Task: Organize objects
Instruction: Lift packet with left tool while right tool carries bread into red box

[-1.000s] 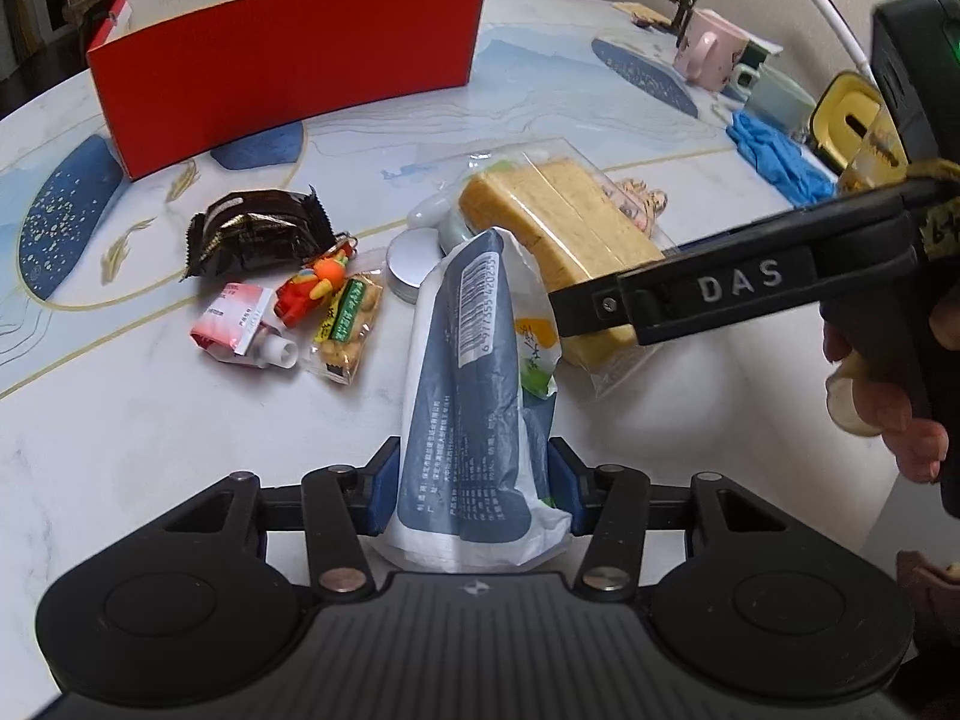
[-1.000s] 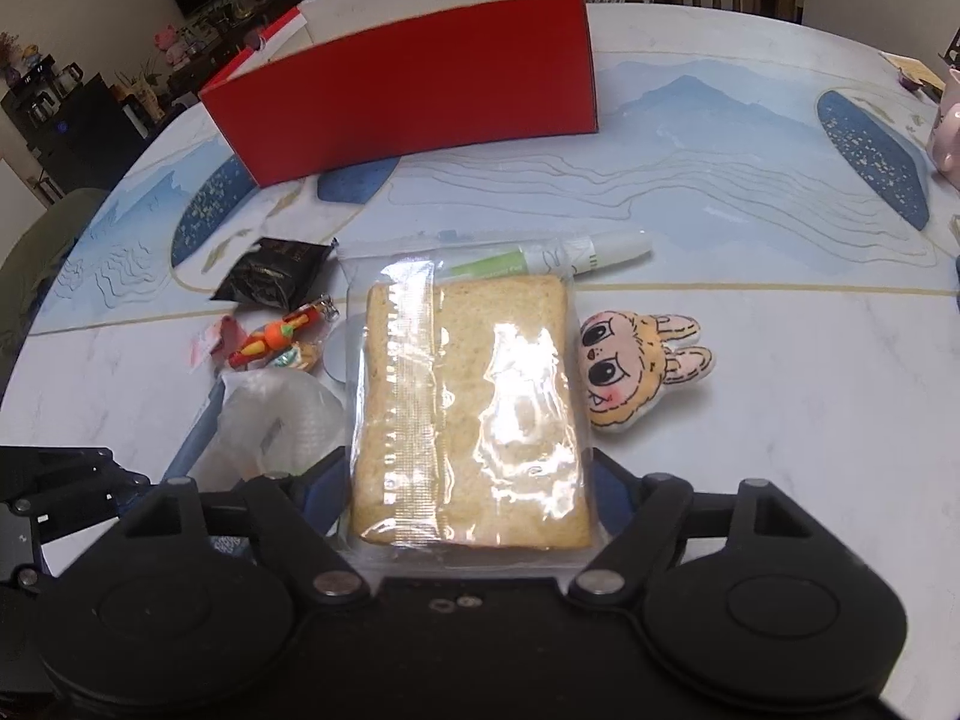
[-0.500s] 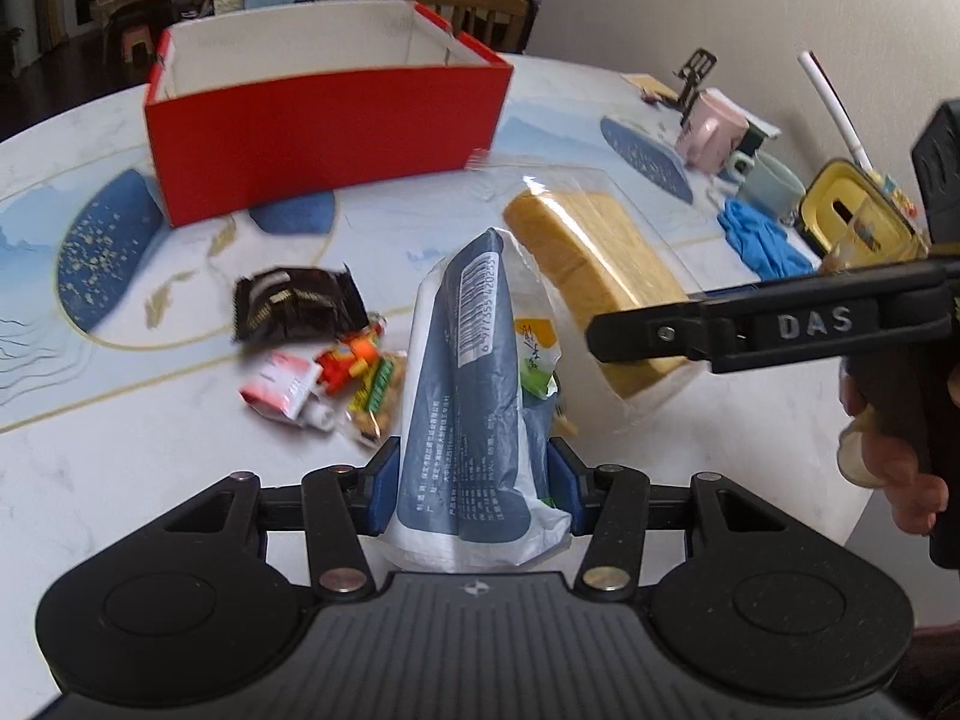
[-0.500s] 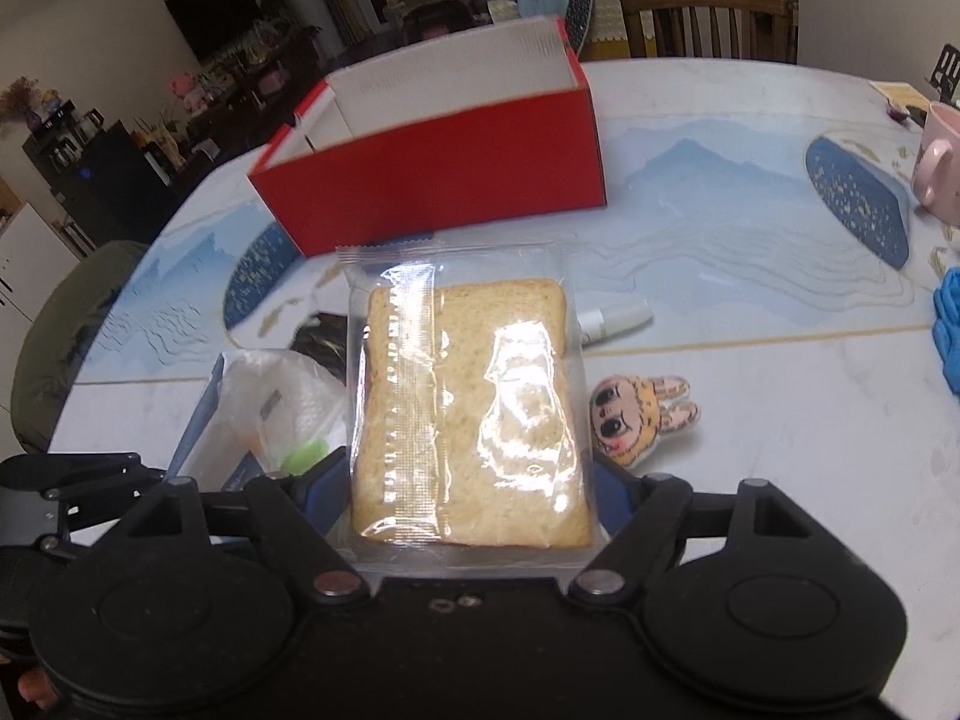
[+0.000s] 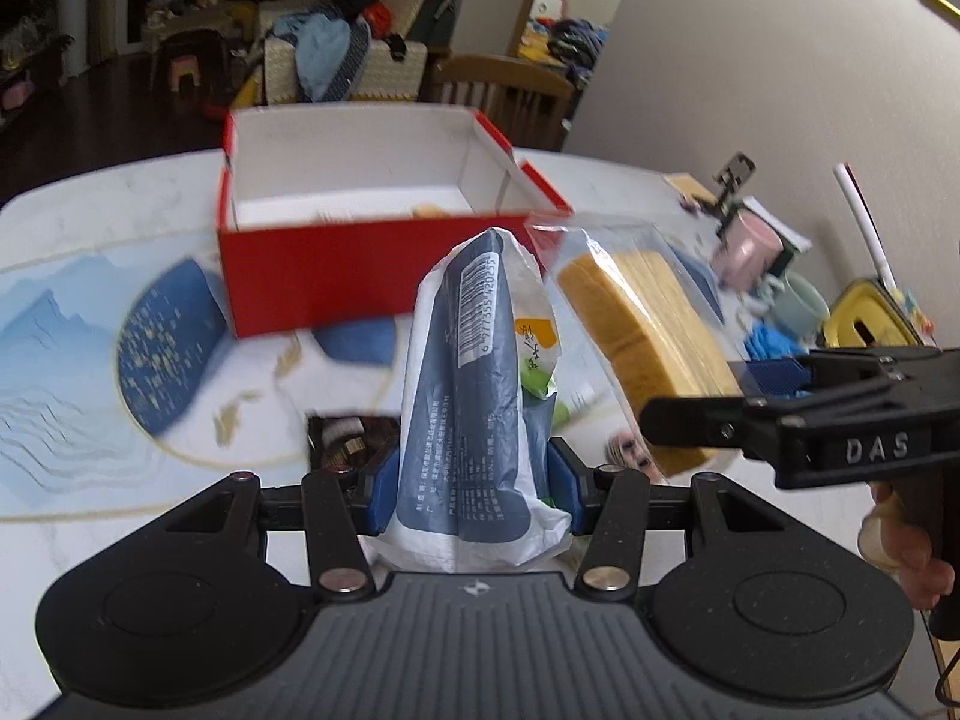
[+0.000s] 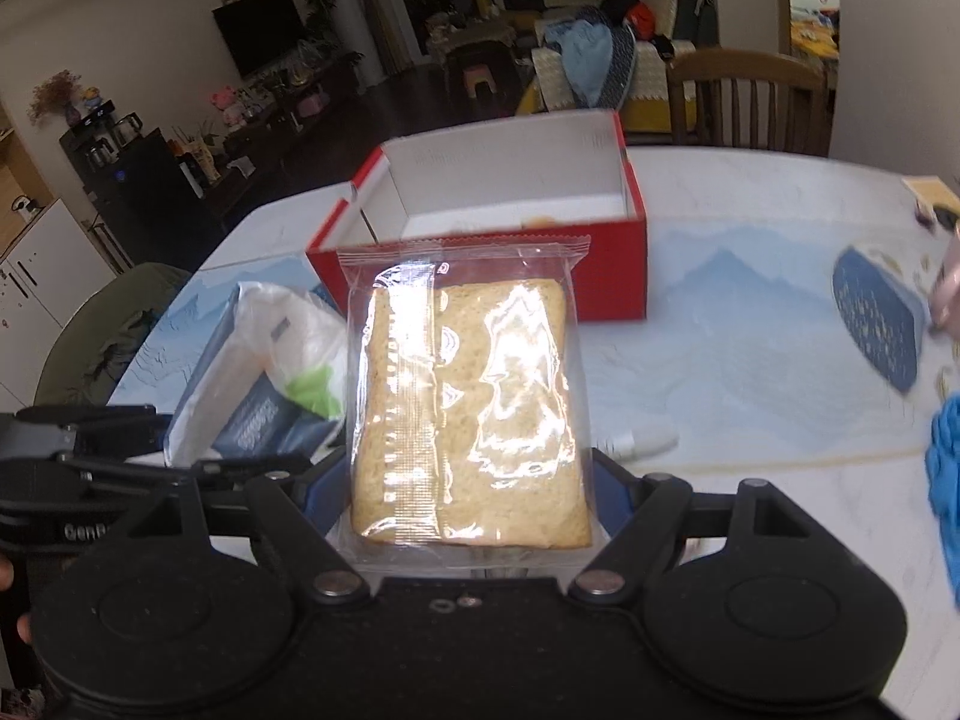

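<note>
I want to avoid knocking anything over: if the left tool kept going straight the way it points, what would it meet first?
Probably the near wall of the red box, straight beyond the blue-and-white packet the left tool holds; depth is unclear.

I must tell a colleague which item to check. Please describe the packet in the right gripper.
Find the red box on the table. In front of it, the right gripper holds a clear packet of sliced bread. The white and blue bag beside it is opaque.
</note>
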Motion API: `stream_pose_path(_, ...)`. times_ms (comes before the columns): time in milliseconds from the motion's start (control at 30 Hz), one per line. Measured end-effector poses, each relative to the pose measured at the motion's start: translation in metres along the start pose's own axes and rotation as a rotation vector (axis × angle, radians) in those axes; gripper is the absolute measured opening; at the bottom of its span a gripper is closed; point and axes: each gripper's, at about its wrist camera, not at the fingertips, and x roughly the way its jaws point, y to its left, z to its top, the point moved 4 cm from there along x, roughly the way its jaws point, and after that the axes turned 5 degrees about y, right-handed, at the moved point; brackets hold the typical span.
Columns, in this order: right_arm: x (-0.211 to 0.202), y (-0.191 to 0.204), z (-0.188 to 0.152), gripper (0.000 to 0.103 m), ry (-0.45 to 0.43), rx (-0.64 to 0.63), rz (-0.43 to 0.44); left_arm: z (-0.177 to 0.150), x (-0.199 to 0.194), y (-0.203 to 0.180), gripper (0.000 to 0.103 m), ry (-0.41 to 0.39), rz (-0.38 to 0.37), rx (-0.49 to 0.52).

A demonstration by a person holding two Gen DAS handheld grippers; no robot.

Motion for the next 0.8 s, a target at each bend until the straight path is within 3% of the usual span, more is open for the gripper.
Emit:
stream_pose_path(400, 0.006, 0.000, 0.058, 0.079, -0.032, -0.066, -0.022, 0.072, 0.000, 0.020, 0.049, -0.064, 0.049, -0.044)
stream_pose_path(800, 0.030, -0.008, 0.109, 0.079, -0.040, -0.117, -0.046, 0.132, 0.026, 0.032, 0.050, -0.081, 0.167, 0.004)
